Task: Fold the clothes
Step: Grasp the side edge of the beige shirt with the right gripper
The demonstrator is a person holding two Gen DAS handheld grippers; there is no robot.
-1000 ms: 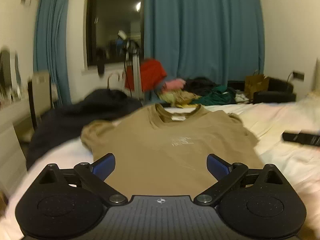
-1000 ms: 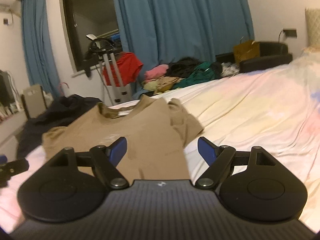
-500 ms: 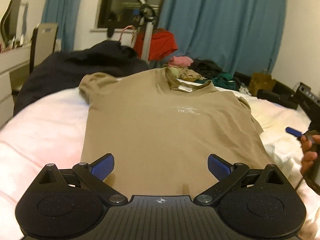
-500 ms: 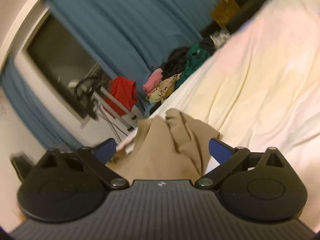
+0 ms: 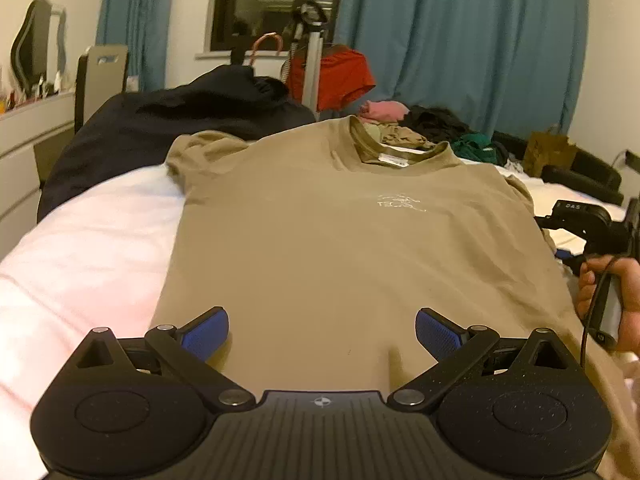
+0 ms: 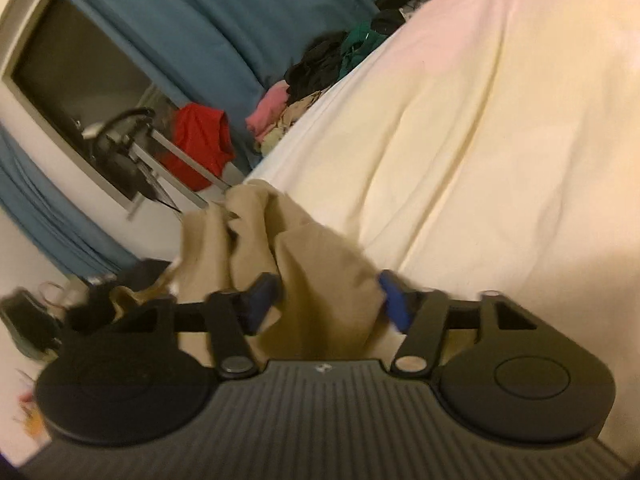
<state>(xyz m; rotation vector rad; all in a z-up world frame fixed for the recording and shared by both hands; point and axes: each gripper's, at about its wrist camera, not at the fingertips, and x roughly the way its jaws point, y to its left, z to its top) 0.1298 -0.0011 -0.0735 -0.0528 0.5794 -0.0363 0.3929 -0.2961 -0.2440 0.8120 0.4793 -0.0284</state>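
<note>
The tan T-shirt [image 5: 340, 248] is lying flat and face-up on the bed [image 5: 80, 240], its hem just ahead of the left gripper [image 5: 322, 330], whose jaws are gaping wide with nothing between them. The right gripper [image 6: 326, 300] is tilting over the shirt's side edge, cloth bunching between its jaws, which are standing partly open (grip not yet certain). A clean fold probably means pinching both layers squarely and keeping the edge taut.

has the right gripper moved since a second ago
Yes. The right gripper has rolled sideways and dropped toward the tan t-shirt; the window now looks tilted, and cloth sits between its fingers.
</note>
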